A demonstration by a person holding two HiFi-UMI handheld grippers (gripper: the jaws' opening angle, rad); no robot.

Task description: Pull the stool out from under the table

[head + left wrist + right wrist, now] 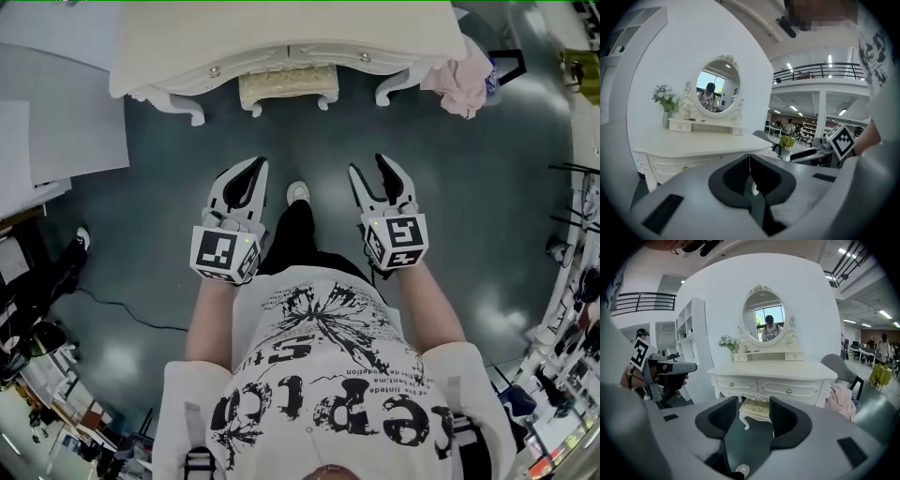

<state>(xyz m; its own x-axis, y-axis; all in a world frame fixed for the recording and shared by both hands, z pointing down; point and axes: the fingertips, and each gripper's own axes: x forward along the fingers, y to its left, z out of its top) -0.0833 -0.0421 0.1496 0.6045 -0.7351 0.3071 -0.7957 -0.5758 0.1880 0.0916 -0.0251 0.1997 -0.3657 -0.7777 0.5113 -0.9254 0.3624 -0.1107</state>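
Note:
The cream stool (287,86) stands tucked under the white dressing table (281,37) at the top of the head view. Both grippers hover over the dark floor well short of it, touching nothing. My left gripper (255,167) is shut with its tips together, and nothing is in it (750,157). My right gripper (368,167) stands open and empty. In the right gripper view the stool (757,409) shows between that gripper's jaws (754,401), below the table's drawers (773,386). The left gripper view faces the table's left corner (693,145); the stool is hidden there.
A pink cloth (464,80) hangs on a grey chair right of the table. White panels (56,141) lie at the left, and a black cable (122,309) runs over the floor. Racks (577,234) line the right edge. The person's shoe (297,192) is between the grippers.

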